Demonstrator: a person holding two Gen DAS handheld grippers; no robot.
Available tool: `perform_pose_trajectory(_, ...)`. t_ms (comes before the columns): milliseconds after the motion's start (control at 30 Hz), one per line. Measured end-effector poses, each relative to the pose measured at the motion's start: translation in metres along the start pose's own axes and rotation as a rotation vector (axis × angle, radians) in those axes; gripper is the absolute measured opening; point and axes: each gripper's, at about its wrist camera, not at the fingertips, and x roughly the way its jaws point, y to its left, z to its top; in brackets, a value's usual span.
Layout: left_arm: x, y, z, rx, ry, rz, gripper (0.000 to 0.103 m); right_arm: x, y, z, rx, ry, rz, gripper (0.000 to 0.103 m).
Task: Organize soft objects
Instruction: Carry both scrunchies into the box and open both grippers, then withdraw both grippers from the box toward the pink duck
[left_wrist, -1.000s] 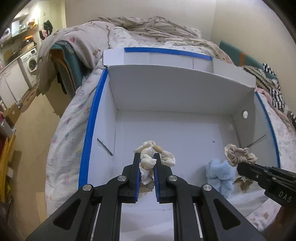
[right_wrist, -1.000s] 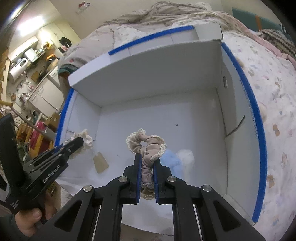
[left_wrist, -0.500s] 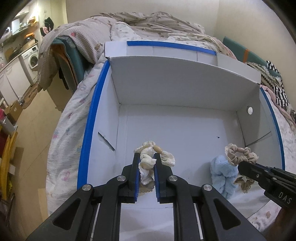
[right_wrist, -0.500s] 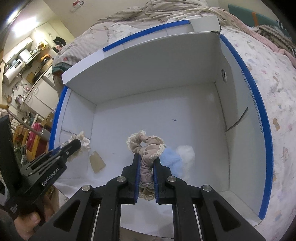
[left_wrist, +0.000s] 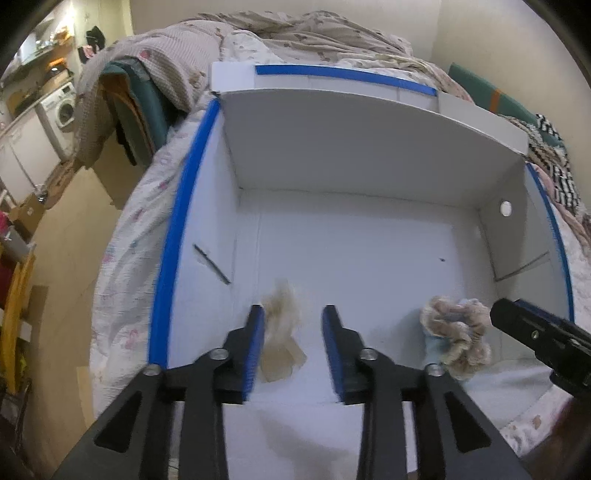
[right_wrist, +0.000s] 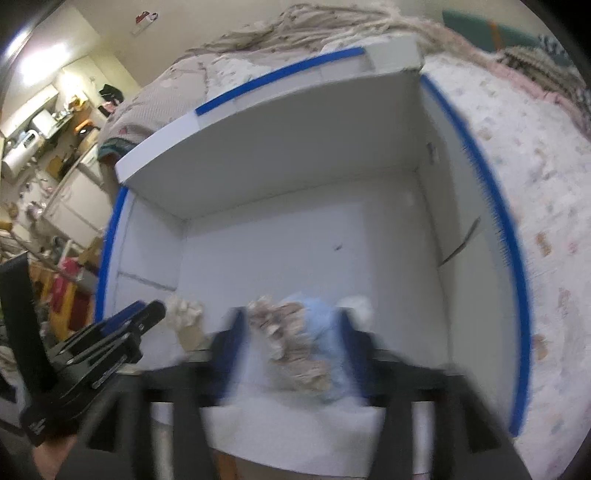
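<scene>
A white cardboard box (left_wrist: 354, 155) with blue-taped rims lies open on the bed. My left gripper (left_wrist: 292, 317) is open over its near floor; a cream scrunchie (left_wrist: 282, 308) with a tan tag lies loose between the fingers, blurred. My right gripper (right_wrist: 291, 321) is open too; a beige lace scrunchie (right_wrist: 291, 332) lies between its fingers on a light blue fluffy scrunchie (right_wrist: 321, 317). In the left wrist view the beige scrunchie (left_wrist: 456, 332) rests on the blue one, next to the right gripper's tip (left_wrist: 517, 317). The cream scrunchie (right_wrist: 184, 310) shows by the left gripper's tip (right_wrist: 147, 314).
The box sits on a floral bedsheet (left_wrist: 125, 258) with rumpled blankets (left_wrist: 295, 37) behind it. A white fluffy piece (right_wrist: 360, 306) lies beside the blue scrunchie. The bed's left edge drops to the floor (left_wrist: 66, 236); a washing machine (left_wrist: 61, 110) stands far left.
Both grippers have opened and let go: the cream scrunchie dropped from the left, the beige lace scrunchie from the right onto the blue one. Both cameras moved, blurring the views.
</scene>
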Motion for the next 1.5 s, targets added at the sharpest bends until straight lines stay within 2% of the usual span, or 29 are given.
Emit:
perform_pose_trajectory(100, -0.001, -0.005, -0.001, 0.016, 0.001, -0.017, 0.044, -0.006, -0.002, 0.002, 0.012, -0.026, 0.009, 0.077)
perform_pose_trajectory(167, -0.004, -0.008, -0.002, 0.025, -0.005, -0.019, 0.056, -0.006, -0.001, 0.002, 0.012, -0.027, 0.014, 0.079)
perform_pose_trajectory(200, -0.006, -0.009, -0.003, 0.028, -0.013, -0.016, 0.065, -0.007, -0.001, 0.001, 0.011, -0.027, 0.012, 0.084)
perform_pose_trajectory(233, -0.01, -0.009, -0.003, 0.028, -0.026, -0.008, 0.069, -0.007, 0.0, 0.001, 0.008, -0.027, 0.007, 0.092)
perform_pose_trajectory(300, -0.018, -0.007, -0.002, 0.015, -0.061, -0.002, 0.07, -0.01, 0.003, 0.0, -0.003, -0.046, -0.004, 0.103)
perform_pose_trajectory(467, -0.031, 0.001, 0.001, -0.016, -0.091, -0.006, 0.07, -0.018, 0.01, 0.0, -0.022, -0.105, -0.009, 0.103)
perform_pose_trajectory(667, -0.043, 0.01, 0.0, -0.04, -0.103, 0.01, 0.07, -0.024, 0.006, -0.005, 0.013, -0.131, -0.008, 0.103)
perform_pose_trajectory(767, -0.052, 0.013, -0.001, -0.049, -0.124, 0.009, 0.07, -0.031, 0.006, -0.008, 0.014, -0.162, -0.032, 0.103)
perform_pose_trajectory(900, -0.061, 0.017, -0.007, -0.042, -0.15, 0.044, 0.07, -0.04, 0.008, -0.013, -0.007, -0.189, -0.047, 0.103)
perform_pose_trajectory(1100, -0.065, 0.03, -0.013, -0.065, -0.119, 0.034, 0.07, -0.051, 0.009, -0.024, -0.012, -0.184, -0.032, 0.103)
perform_pose_trajectory(1200, -0.07, 0.035, -0.017, -0.07, -0.112, 0.018, 0.07, -0.059, 0.013, -0.029, -0.035, -0.215, -0.059, 0.103)
perform_pose_trajectory(1300, -0.069, 0.039, -0.022, -0.064, -0.09, 0.052, 0.07, -0.064, 0.016, -0.035, -0.051, -0.228, -0.07, 0.103)
perform_pose_trajectory(1500, -0.068, 0.052, -0.034, -0.085, -0.053, 0.072, 0.07, -0.068, 0.016, -0.051, -0.065, -0.207, -0.064, 0.103)
